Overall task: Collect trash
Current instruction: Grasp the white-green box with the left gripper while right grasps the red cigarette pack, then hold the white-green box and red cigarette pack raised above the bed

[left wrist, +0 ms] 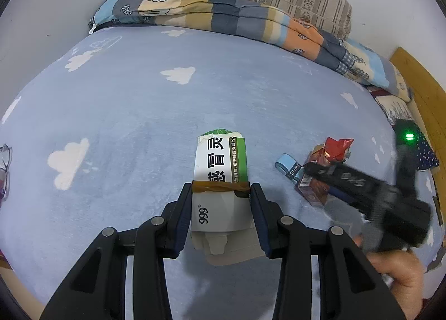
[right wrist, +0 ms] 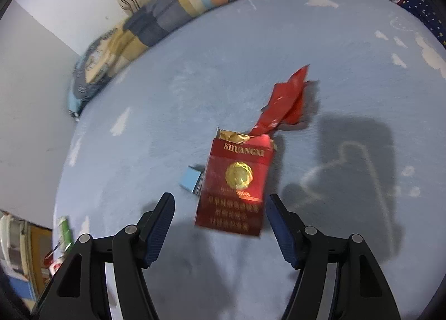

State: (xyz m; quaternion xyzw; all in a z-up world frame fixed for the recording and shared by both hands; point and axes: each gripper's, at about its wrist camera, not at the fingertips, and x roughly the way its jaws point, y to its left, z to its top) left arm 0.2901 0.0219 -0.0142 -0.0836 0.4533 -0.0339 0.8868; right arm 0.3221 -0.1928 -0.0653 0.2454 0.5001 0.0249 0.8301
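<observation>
A blue cloud-print bed (left wrist: 139, 102) bears a red cigarette pack (right wrist: 237, 189), red wrapper (right wrist: 287, 102), folded quilt (left wrist: 223, 13).

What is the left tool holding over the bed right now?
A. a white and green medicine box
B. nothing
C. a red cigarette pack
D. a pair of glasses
A: the left tool has its pads pressed on both sides of the white and green medicine box, which is bound with brown tape.

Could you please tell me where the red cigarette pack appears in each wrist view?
Left wrist view: red cigarette pack at lower right, partly behind the right gripper.
Right wrist view: pack at centre, just ahead of the open gripper.
Shared landmark: the light-blue wrapper beside it.
</observation>
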